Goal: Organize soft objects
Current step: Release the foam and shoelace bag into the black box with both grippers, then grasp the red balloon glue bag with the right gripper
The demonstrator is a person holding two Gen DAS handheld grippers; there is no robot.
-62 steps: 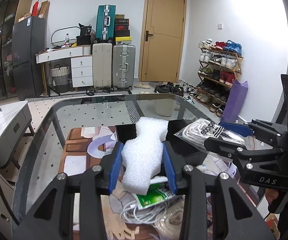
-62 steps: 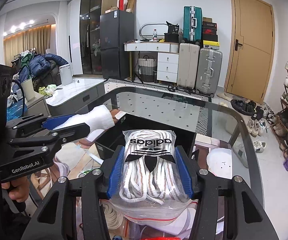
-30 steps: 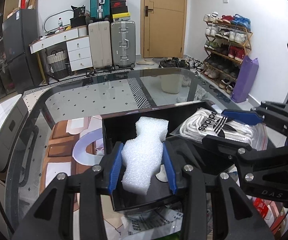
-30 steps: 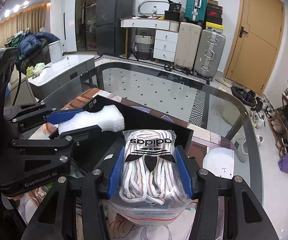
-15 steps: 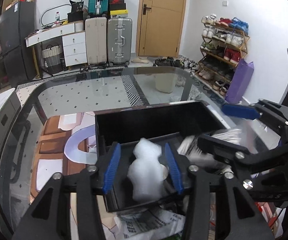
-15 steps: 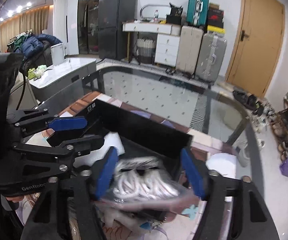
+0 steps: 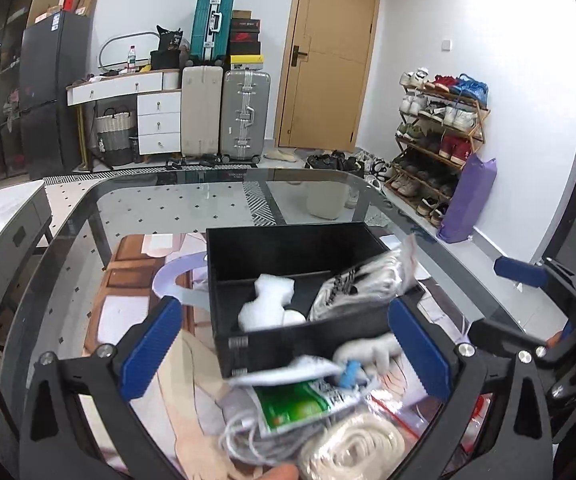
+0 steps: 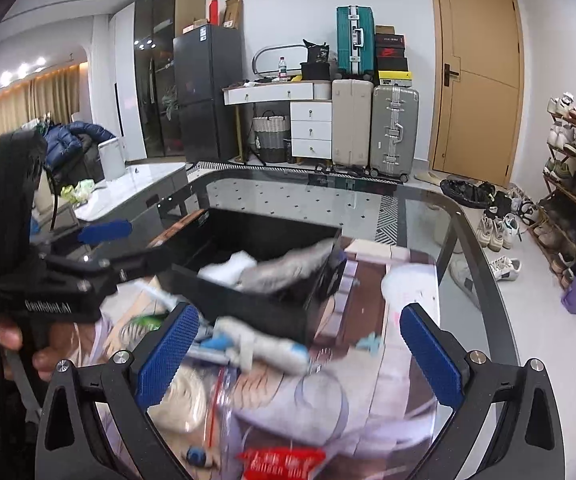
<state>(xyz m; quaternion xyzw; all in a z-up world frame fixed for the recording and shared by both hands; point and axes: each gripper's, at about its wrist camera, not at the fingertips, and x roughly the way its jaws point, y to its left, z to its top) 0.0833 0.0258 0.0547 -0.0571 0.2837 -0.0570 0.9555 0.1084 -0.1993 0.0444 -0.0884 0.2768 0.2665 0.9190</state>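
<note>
1. We judge the step in hand to be the release: the white foam piece (image 7: 266,306) and the bag of white laces (image 7: 361,286) both lie inside the black box (image 7: 288,338) on the glass table (image 7: 148,204), foam on the left, bag leaning against the right wall.
2. Our left gripper (image 7: 284,348) has its jaws opening, blue pads spread wide. Nothing sits between them or touches them; the box is beyond the tips.
3. Our right gripper (image 8: 297,350) is likewise opening, wide and empty. Its view is blurred, so fine detail is lost.
4. Loose soft things remain on the near side of the box: a green-labelled packet (image 7: 295,402), a white cable bundle (image 7: 248,438), a bagged coil of rope (image 7: 351,450), and a red packet (image 8: 280,462).
5. Next move, in our judgement: pick one of these, set open pads on either side of it, close gently, since all will squash or slip.
</note>
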